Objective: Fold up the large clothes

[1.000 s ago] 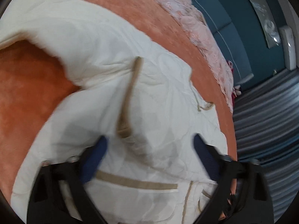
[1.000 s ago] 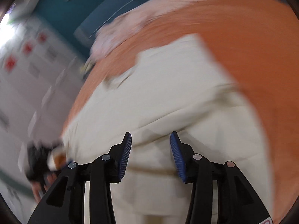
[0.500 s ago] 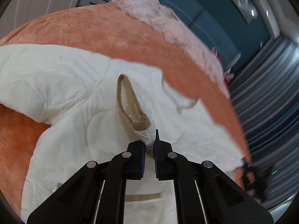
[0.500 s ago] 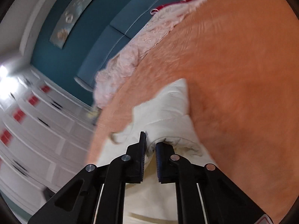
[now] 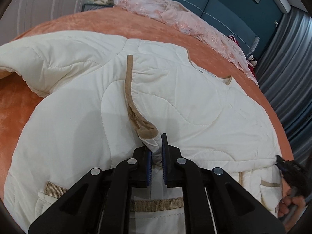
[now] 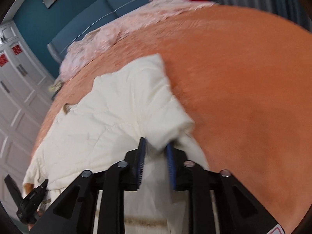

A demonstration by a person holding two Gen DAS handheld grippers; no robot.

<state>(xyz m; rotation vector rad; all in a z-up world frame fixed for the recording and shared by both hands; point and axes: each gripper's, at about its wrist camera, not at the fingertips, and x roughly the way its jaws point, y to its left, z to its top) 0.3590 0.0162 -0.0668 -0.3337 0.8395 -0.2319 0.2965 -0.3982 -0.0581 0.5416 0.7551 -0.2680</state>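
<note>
A cream quilted jacket (image 5: 175, 97) with tan trim lies spread on the orange bedspread (image 5: 78, 25). My left gripper (image 5: 157, 156) is shut on a pinch of the jacket at the lower end of its tan-edged front opening (image 5: 129, 89). In the right wrist view, my right gripper (image 6: 156, 156) is shut on a thick fold of the same jacket (image 6: 120, 113), near its sleeve at the jacket's right side. The right gripper also shows at the lower right of the left wrist view (image 5: 286, 165). The left gripper shows at the lower left of the right wrist view (image 6: 33, 197).
A pink lace cover (image 5: 185, 19) lies along the head of the bed against a teal headboard (image 5: 224, 5). Grey curtains (image 5: 288, 78) hang on the right. White cupboard doors (image 6: 17, 101) stand on the left. Bare orange bedspread (image 6: 243, 97) lies right of the jacket.
Both grippers have gone from open above the jacket to shut on its fabric. Since half a second ago the views have shifted a little and the jacket lies flatter.
</note>
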